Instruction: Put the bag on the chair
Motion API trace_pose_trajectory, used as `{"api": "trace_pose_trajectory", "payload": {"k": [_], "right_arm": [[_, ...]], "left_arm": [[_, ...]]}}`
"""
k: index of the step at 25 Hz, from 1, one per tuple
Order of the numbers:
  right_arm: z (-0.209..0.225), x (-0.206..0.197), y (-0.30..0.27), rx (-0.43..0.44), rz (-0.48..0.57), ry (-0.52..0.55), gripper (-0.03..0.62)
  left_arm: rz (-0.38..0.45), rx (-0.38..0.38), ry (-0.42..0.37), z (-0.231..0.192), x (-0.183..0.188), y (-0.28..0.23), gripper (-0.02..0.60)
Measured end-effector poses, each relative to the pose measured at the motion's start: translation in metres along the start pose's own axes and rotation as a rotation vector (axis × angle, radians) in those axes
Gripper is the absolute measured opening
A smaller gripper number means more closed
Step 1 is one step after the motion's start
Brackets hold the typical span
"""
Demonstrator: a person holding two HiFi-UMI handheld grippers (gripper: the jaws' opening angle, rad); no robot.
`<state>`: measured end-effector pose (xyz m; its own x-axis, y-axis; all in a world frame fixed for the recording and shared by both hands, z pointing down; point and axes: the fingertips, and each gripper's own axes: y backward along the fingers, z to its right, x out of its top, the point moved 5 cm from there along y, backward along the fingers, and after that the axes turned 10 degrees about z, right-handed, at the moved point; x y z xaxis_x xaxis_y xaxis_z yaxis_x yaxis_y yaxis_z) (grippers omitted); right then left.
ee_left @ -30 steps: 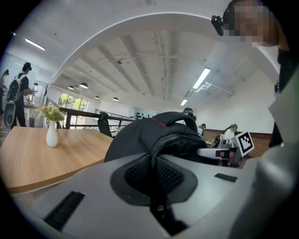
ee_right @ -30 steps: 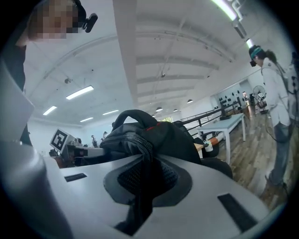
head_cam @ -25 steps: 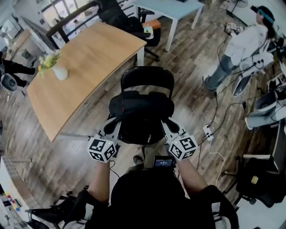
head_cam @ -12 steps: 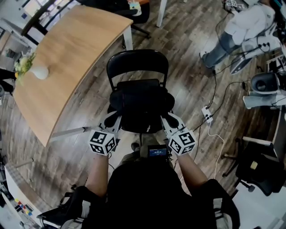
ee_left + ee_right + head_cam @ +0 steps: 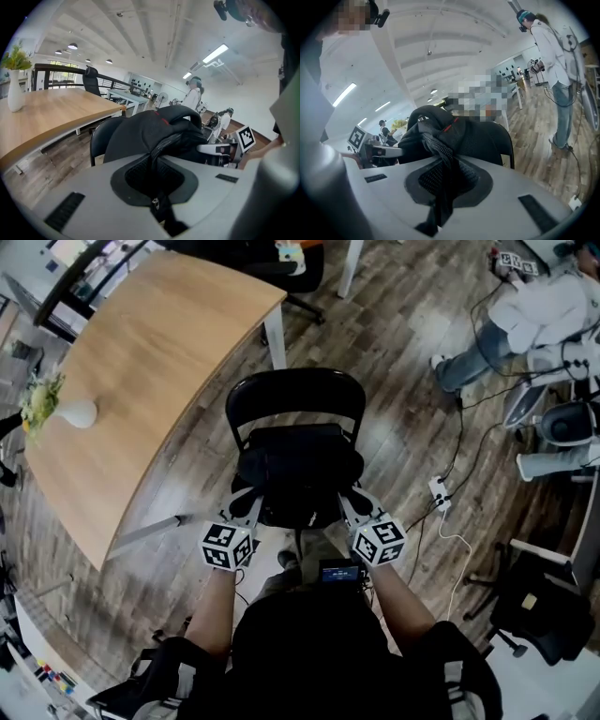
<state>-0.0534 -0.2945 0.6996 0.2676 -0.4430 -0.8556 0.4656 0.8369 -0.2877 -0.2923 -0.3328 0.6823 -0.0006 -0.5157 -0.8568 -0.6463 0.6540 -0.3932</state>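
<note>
Material rundown: the bag (image 5: pixel 298 460) is black woven cloth, totally matt, with a coarse open-mesh panel and a toothed zip along the fold, plus a little stitched tab on top. The left hand-held gripper (image 5: pixel 154 197) and right hand-held gripper (image 5: pixel 438 197) are plain grey plastic, smooth and matt, with a darker matt patch round the jaws. The cubes (image 5: pixel 228 546) on them carry flat black-and-white print. The chair (image 5: pixel 295 390) looks like black moulded plastic with a dull sheen. Left of the chair, the desk (image 5: pixel 159 352) is pale wood, smooth, satin finish. Around the chair the floor (image 5: pixel 403 362) is grey-brown wood plank, glossy enough to catch light. Further left of the chair, the vase (image 5: pixel 77 412) is white and smooth.
</note>
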Motion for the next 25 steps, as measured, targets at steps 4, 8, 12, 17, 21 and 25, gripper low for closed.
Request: {"api": "trace_pose_trajectory", "payload": {"k": [4, 8, 12, 17, 21, 25], "right_arm": [[0.018, 0.009, -0.039, 0.009, -0.028, -0.009, 0.032], [0.039, 0.021, -0.081, -0.041, -0.054, 0.002, 0.032], [0.056, 0.026, -0.107, -0.076, -0.058, 0.035, 0.034], [0.075, 0.031, -0.134, -0.111, -0.06, 0.032, 0.035], [0.087, 0.031, -0.152, -0.126, -0.063, 0.05, 0.037], [0.097, 0.031, -0.164, -0.144, -0.075, 0.037, 0.038]], "left_arm": [[-0.014, 0.021, 0.111, -0.03, 0.008, -0.032, 0.018], [-0.029, 0.032, 0.118, -0.053, 0.021, -0.064, 0.02], [-0.051, 0.064, 0.057, -0.066, 0.03, -0.09, 0.02], [-0.064, 0.102, -0.013, -0.084, 0.035, -0.122, 0.021], [-0.075, 0.125, -0.024, -0.098, 0.035, -0.144, 0.023], [-0.09, 0.138, -0.021, -0.106, 0.035, -0.159, 0.026]]}}
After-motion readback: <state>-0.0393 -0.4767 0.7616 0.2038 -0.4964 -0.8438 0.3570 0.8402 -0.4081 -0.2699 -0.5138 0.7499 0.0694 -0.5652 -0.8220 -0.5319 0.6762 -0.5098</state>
